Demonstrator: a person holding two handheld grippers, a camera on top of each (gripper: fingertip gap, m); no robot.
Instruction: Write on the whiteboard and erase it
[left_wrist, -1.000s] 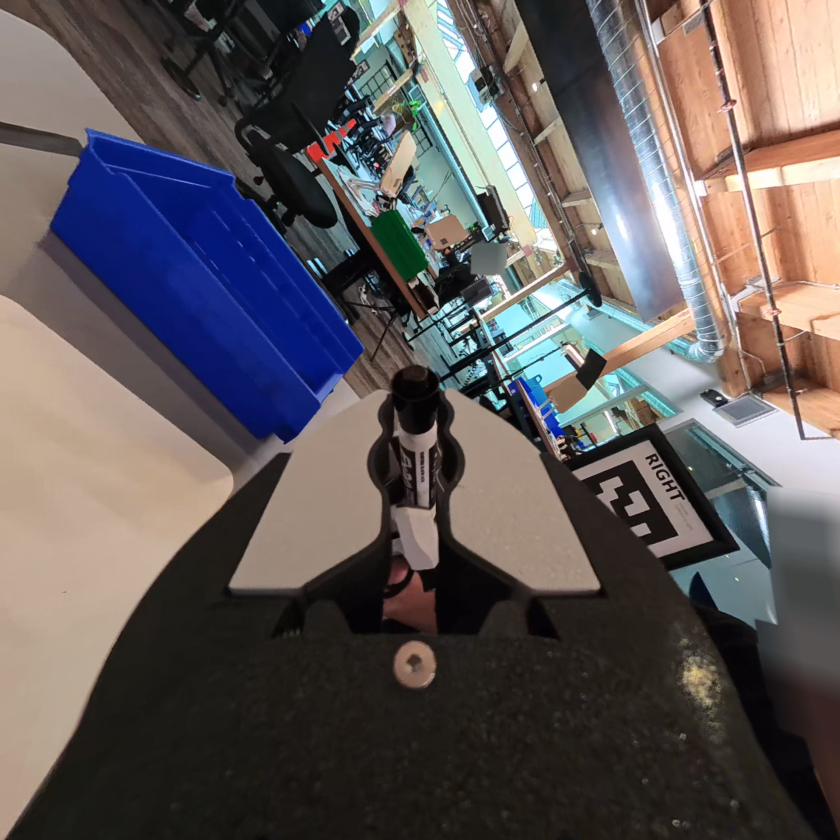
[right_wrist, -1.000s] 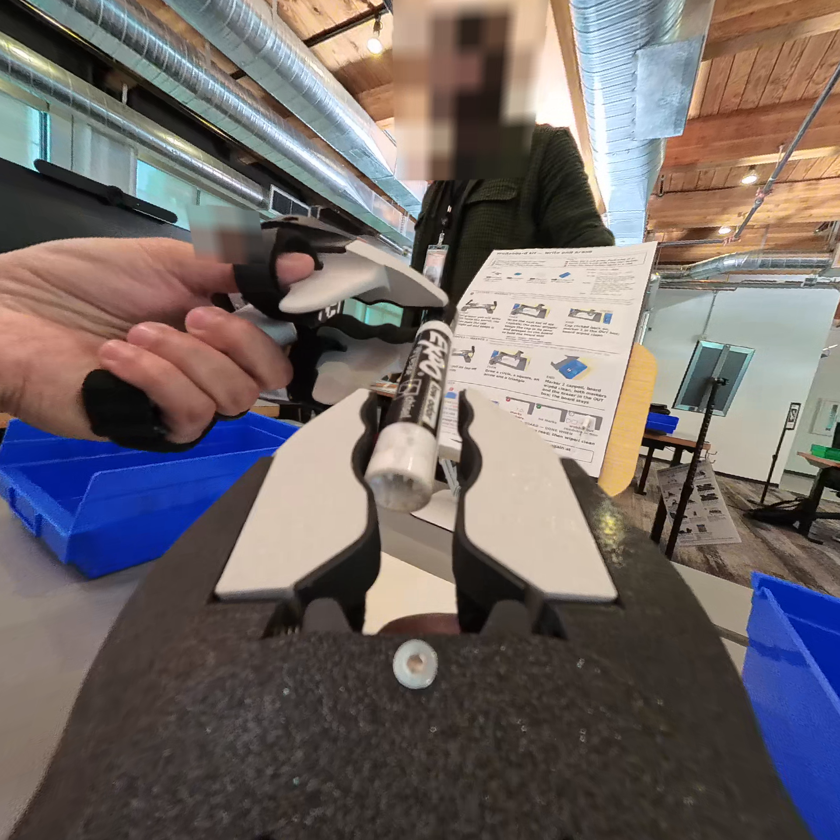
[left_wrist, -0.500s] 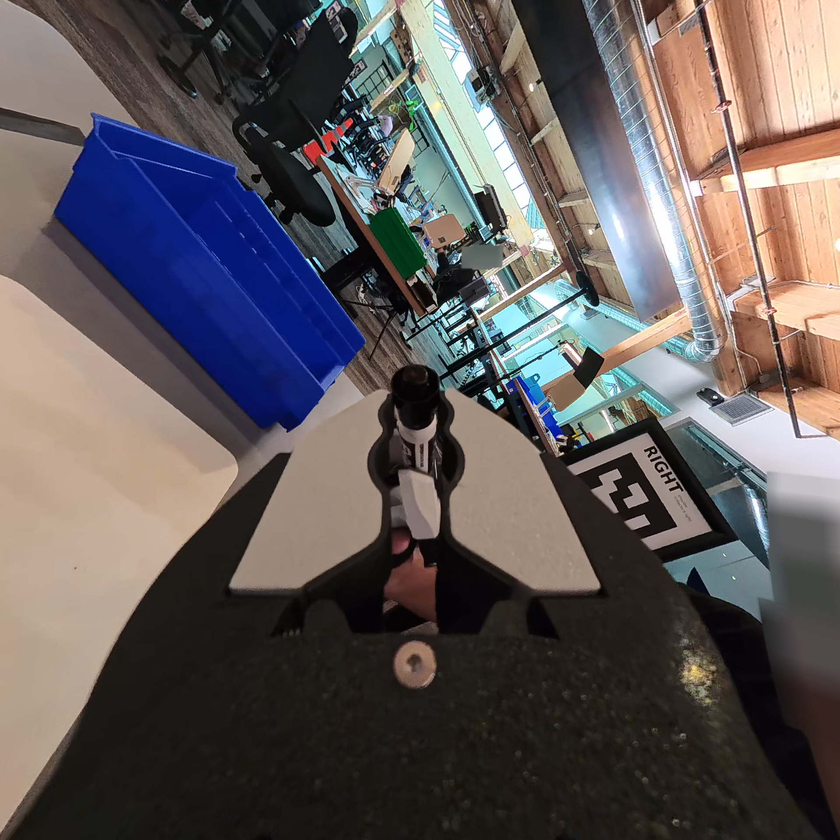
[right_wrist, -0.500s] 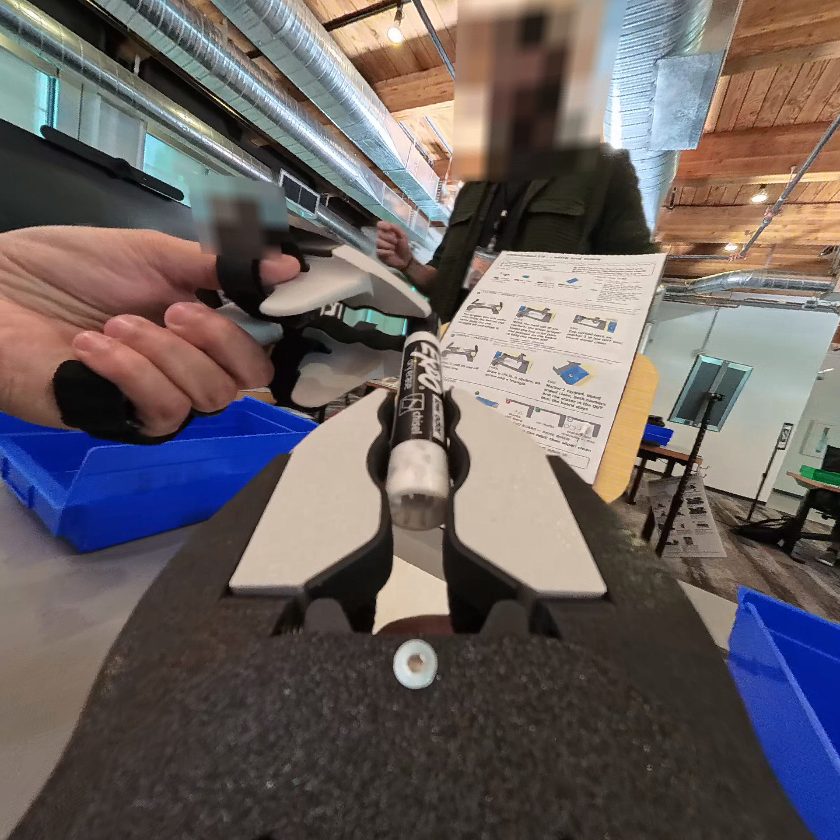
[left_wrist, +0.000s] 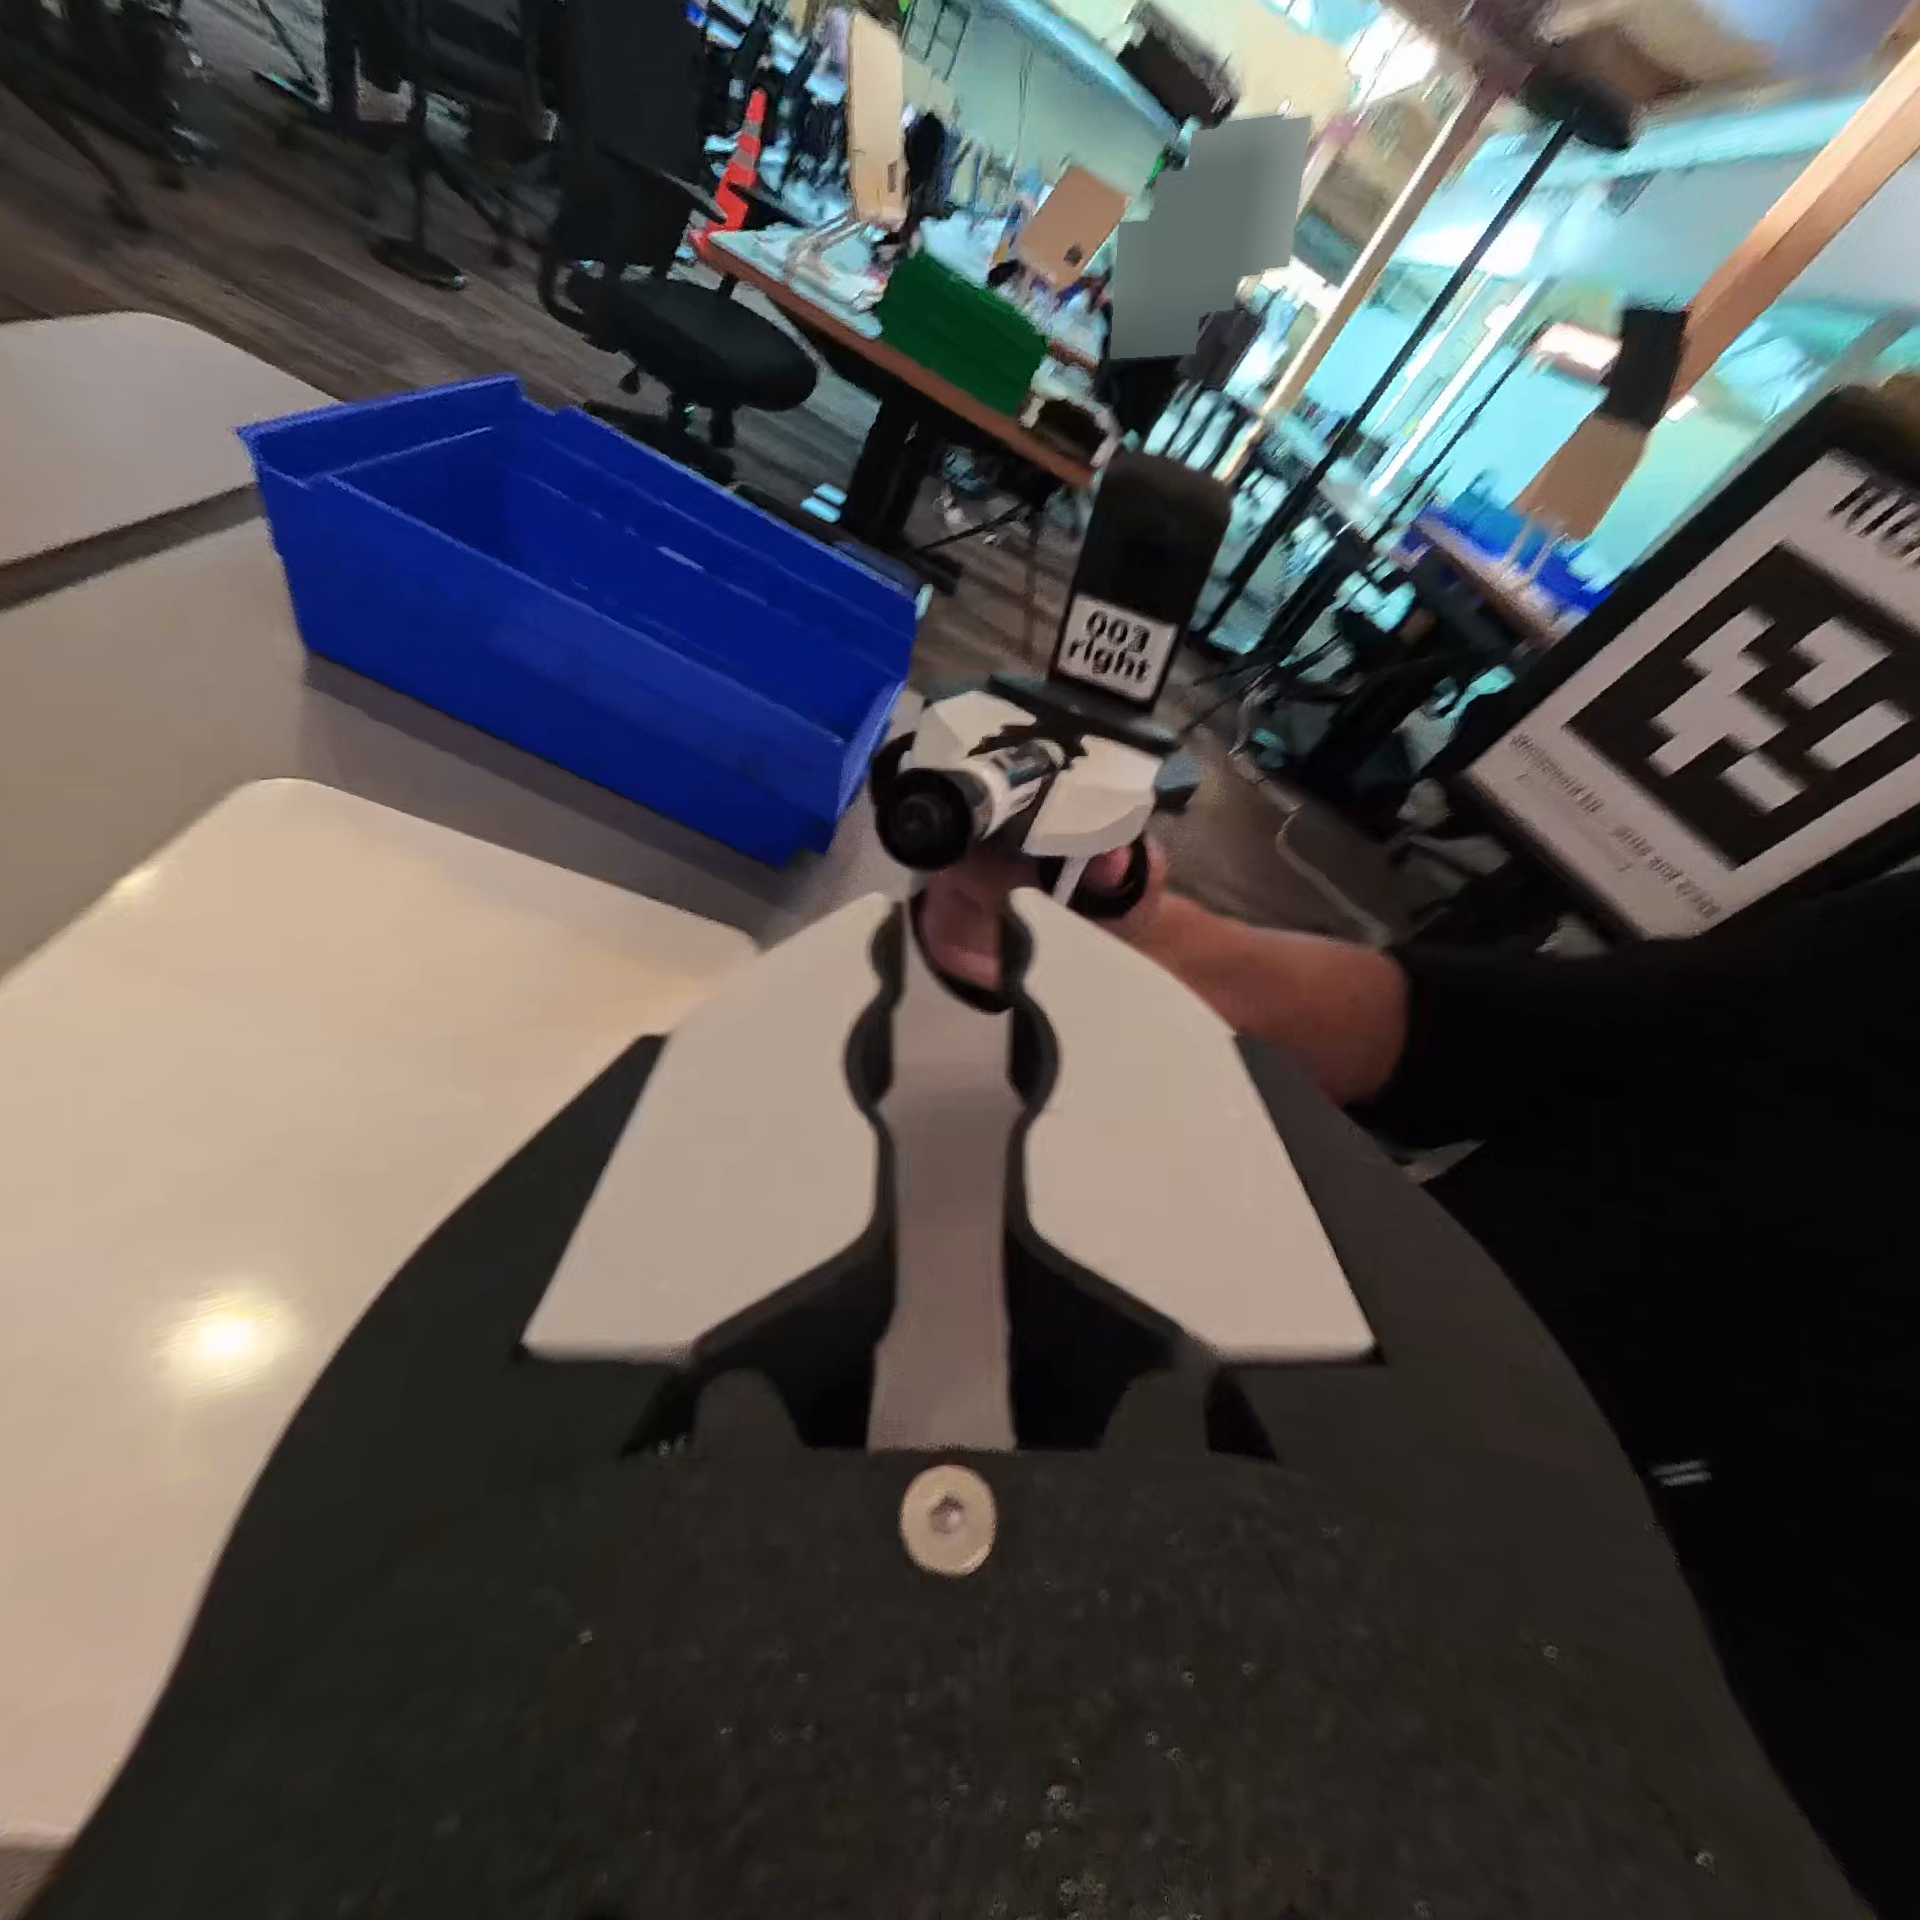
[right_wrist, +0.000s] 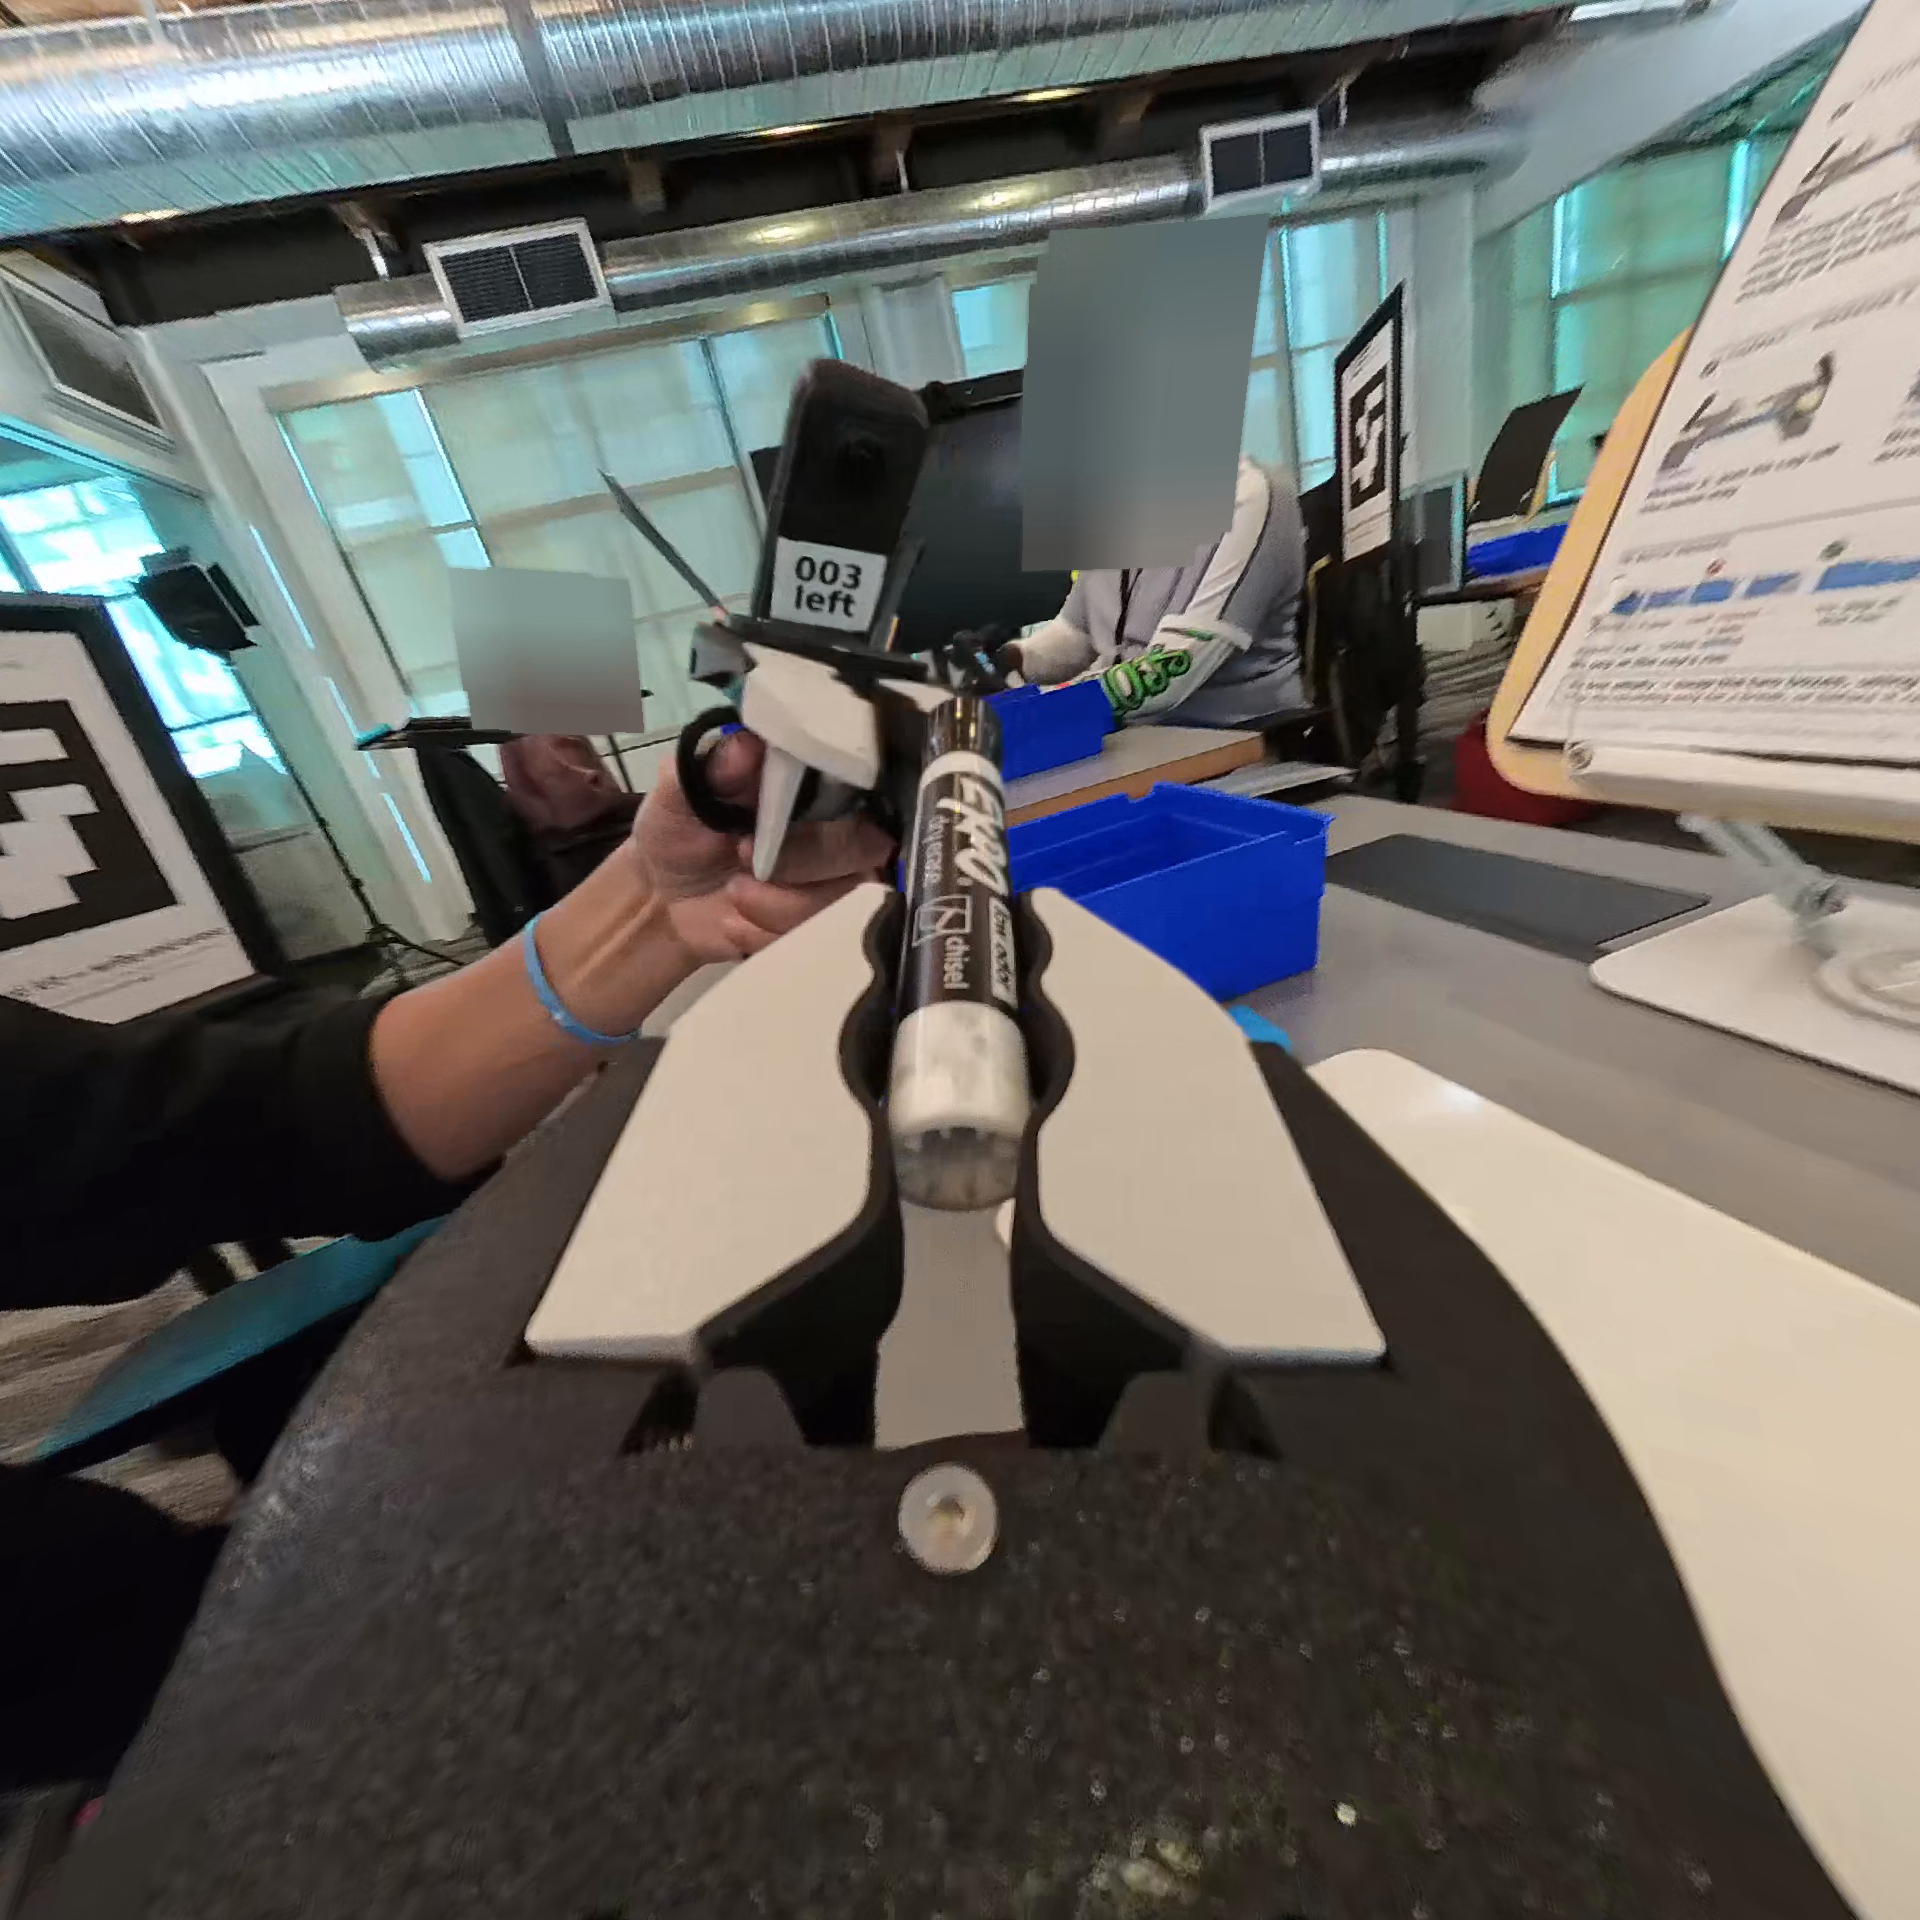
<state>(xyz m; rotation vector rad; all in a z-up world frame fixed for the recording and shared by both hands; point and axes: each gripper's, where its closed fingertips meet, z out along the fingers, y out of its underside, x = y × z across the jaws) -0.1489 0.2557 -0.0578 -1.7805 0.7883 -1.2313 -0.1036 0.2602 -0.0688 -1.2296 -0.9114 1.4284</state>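
My right gripper (right_wrist: 956, 904) is shut on a black-and-white dry-erase marker (right_wrist: 956, 935), held in the air; its white rear end points at the camera. In the left wrist view the right gripper (left_wrist: 997, 790) shows ahead with the marker's black end (left_wrist: 920, 826) pointing at me. My left gripper (left_wrist: 951, 925) is open with nothing between its fingers, a short way from the marker. It also shows in the right wrist view (right_wrist: 821, 727), just left of the marker's far end. The whiteboard (left_wrist: 312, 1039) lies flat on the grey table, also in the right wrist view (right_wrist: 1662, 1299).
A blue bin (left_wrist: 571, 603) stands on the table beyond the whiteboard; another blue bin (right_wrist: 1174, 883) is behind the grippers. An instruction sheet on a stand (right_wrist: 1766, 468) is at the right. A seated person (right_wrist: 1195, 644) and patterned boards (left_wrist: 1745, 707) are farther off.
The left gripper, which held the marker, has let go and drawn back empty. The right gripper has closed on the marker and now holds it alone. Both views have swung round.
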